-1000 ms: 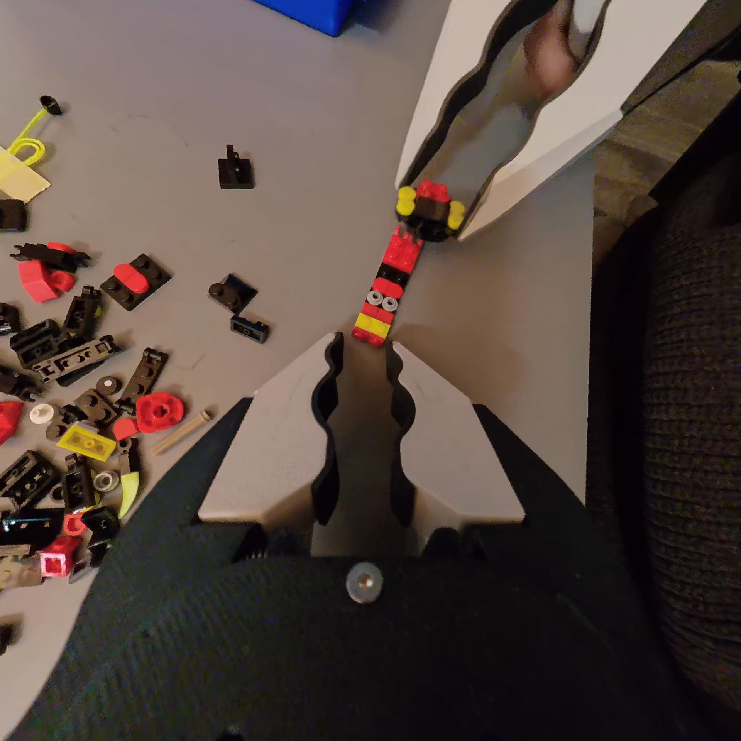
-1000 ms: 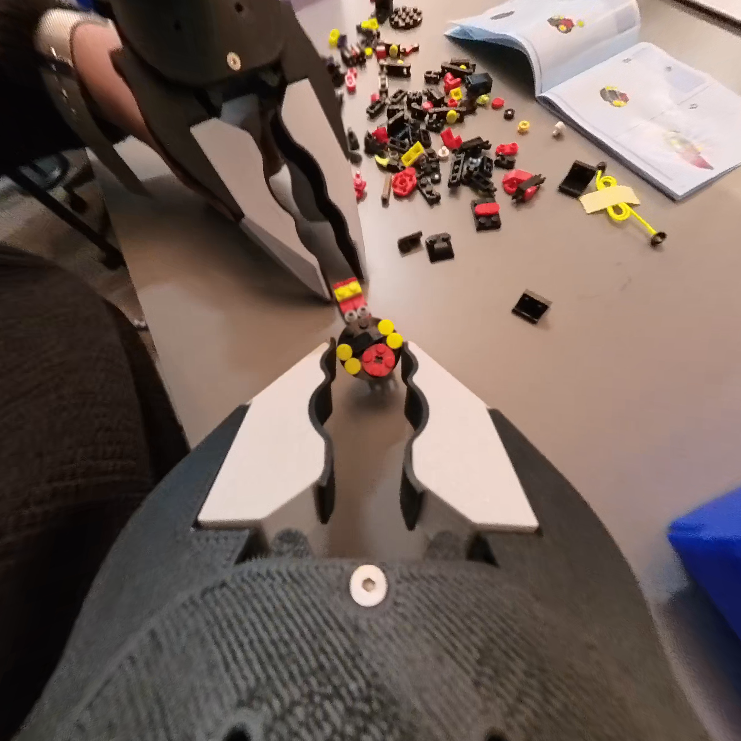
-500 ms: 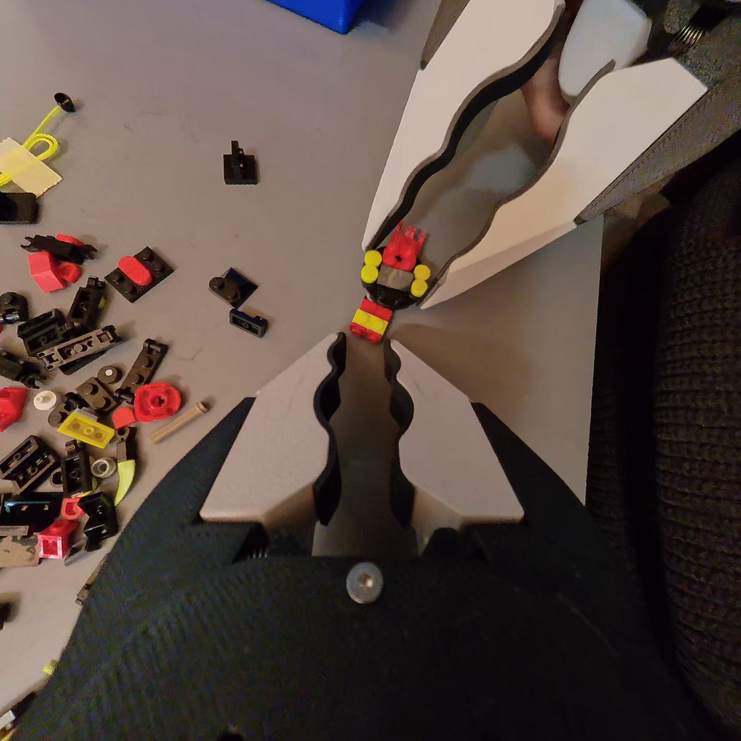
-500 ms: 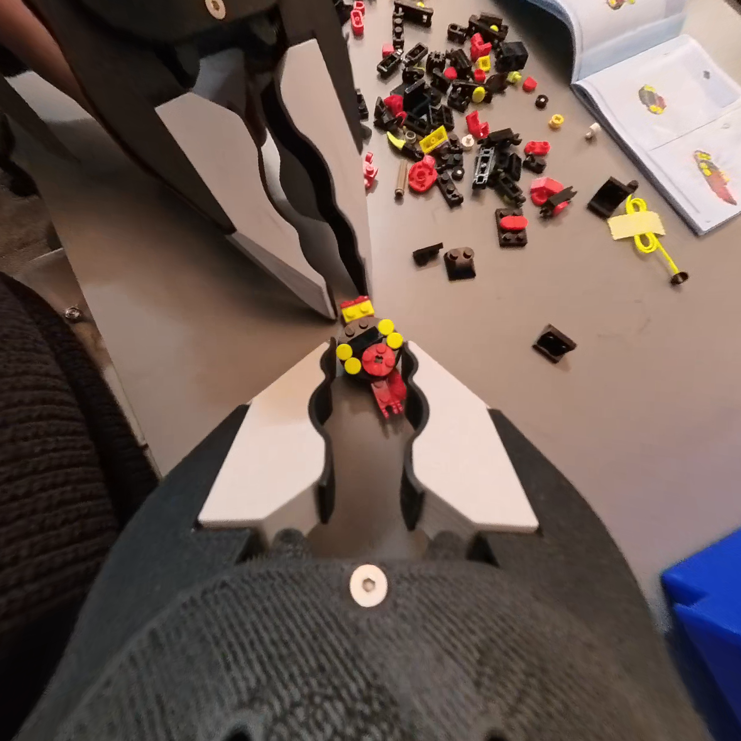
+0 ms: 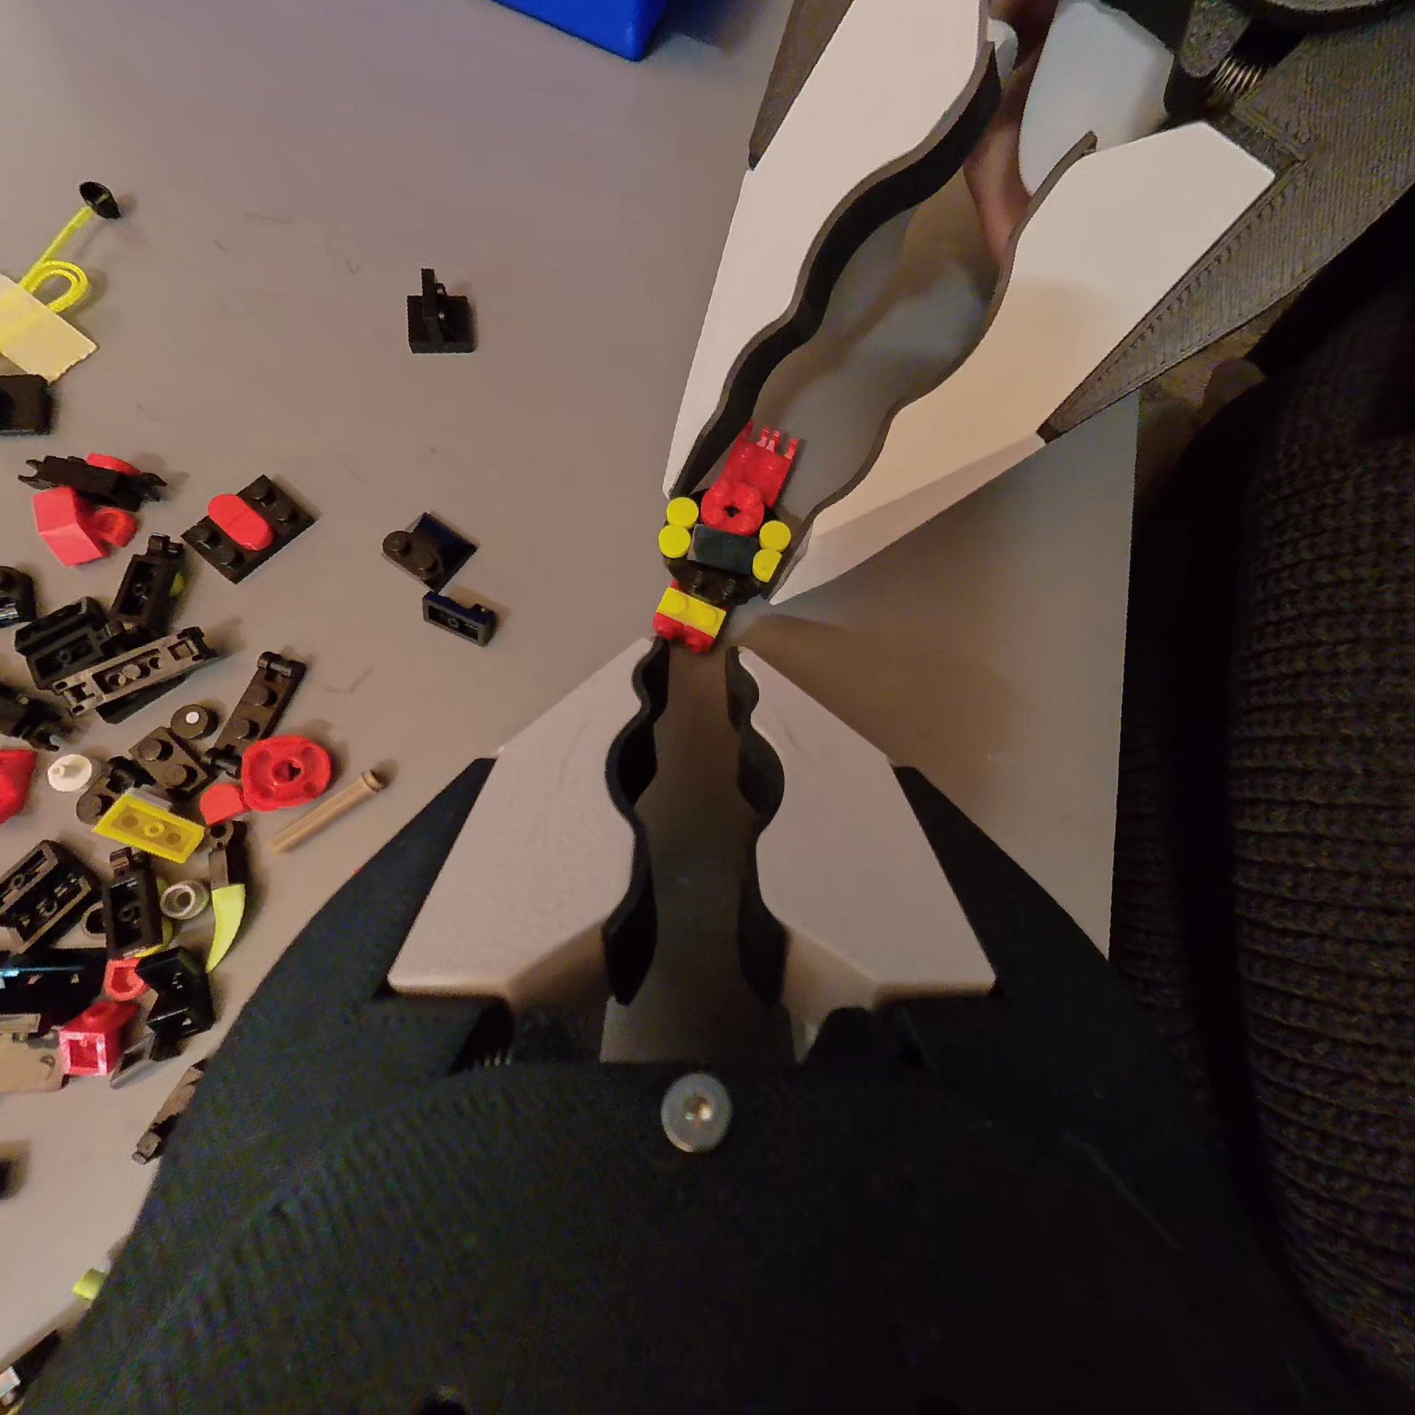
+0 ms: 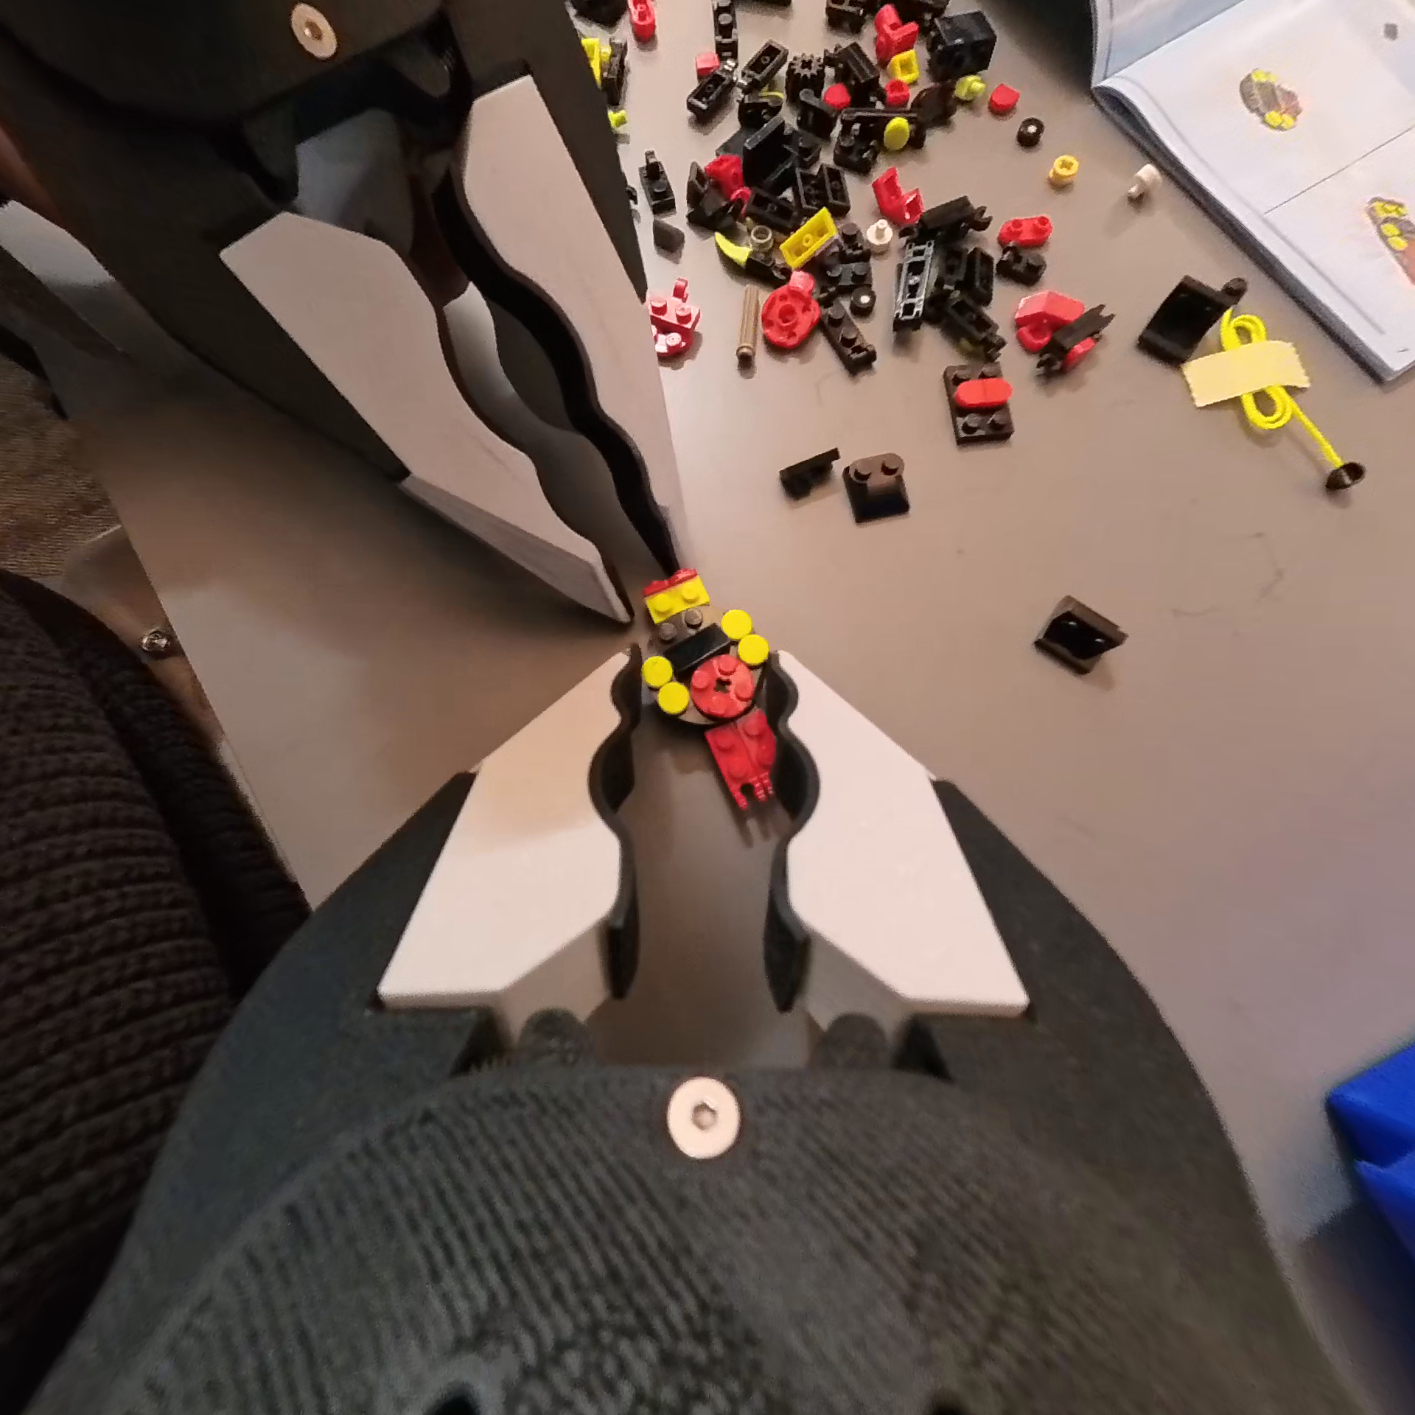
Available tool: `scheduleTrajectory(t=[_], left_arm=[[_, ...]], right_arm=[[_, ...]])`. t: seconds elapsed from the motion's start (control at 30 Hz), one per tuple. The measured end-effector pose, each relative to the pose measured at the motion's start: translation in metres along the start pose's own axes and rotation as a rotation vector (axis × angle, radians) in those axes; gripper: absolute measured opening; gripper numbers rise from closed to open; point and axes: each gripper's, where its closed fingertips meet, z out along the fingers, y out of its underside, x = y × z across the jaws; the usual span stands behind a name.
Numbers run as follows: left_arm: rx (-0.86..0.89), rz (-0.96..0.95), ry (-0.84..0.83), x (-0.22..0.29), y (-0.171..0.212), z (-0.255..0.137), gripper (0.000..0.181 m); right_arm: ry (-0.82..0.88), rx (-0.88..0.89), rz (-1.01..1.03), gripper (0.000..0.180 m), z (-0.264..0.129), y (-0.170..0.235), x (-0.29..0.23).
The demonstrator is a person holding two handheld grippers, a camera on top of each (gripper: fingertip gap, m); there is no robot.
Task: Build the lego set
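Early in the build, by the look of it. One small assembly made: a strip [image 6: 746,754] of red, black and yellow plates, and a round black disc [image 6: 716,681] carrying four yellow studs, a black tile and a red round plate. Disc now lying over the strip's middle, with the red toothed end poking out on one side and the red-and-yellow end on the other. Whether pressed fully home or only laid across: cannot tell.

Right gripper [image 6: 698,670] clamped on the disc, one fingertip at each side of its rim. Left gripper [image 5: 693,655] narrowed almost to nothing, tips touching the strip's red-and-yellow end and apparently pinching it, though only the very tip shows between them. Both grippers nose to nose near the table's [image 6: 995,689] near-left edge, assembly held between them, at or just above the surface.

Plenty left. Large pile [image 6: 834,191] of black, red and yellow pieces lying loose at the far side, plus strays nearer: a black hinge plate, a slope, a black plate with a red tile, a yellow string taped down. Booklet [image 6: 1263,153] open at far right. Blue box [image 6: 1378,1133] at near right. Judged roughly: first few steps done, bulk of the model yet to come.
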Motion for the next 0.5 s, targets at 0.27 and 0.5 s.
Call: scheduleTrajectory(t=[0.27,0.5], left_arm=[[0.003,-0.016,-0.012,-0.0031,-0.0005,0.0000,0.020],[0.003,-0.015,-0.017,-0.0035,-0.0009,0.0003,0.022]], right_arm=[[-0.002,-0.002,0.009,0.031,-0.0004,0.0001,-0.0003],[-0.040,0.032,-0.041,0.051,-0.0066,-0.0047,-0.0029]])
